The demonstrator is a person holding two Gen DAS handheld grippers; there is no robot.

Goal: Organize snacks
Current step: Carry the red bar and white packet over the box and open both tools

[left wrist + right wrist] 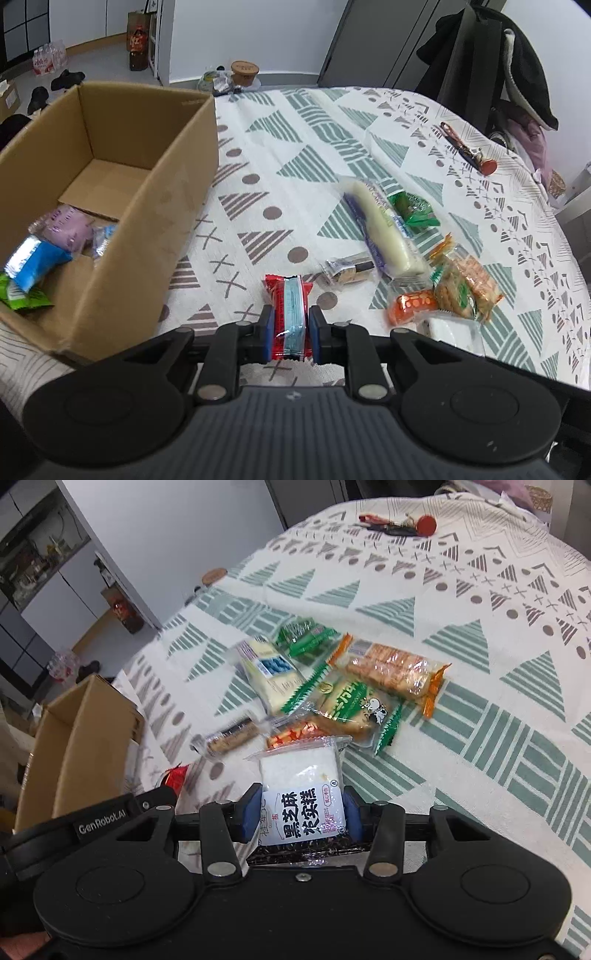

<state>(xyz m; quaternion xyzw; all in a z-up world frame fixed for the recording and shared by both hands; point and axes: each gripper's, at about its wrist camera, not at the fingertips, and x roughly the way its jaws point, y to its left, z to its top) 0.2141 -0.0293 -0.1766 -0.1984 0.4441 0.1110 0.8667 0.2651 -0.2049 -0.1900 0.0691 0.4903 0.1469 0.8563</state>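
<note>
The left gripper (pixel 290 325) is clamped on a red packet (pixel 289 317), held above the tablecloth (pixel 295 155) just right of the box (pixel 122 206), which stands at the table's left edge with a few snacks inside. The right gripper (pixel 301 814) pinches a white cake pack (pixel 301 794). The loose snacks (pixel 332 686) lie clustered mid-table.

Box (pixel 122 206) sits left on table (pixel 295 155), snacks inside; snack pile (pixel 406 243) right; keys (pixel 469 151) behind pile.
</note>
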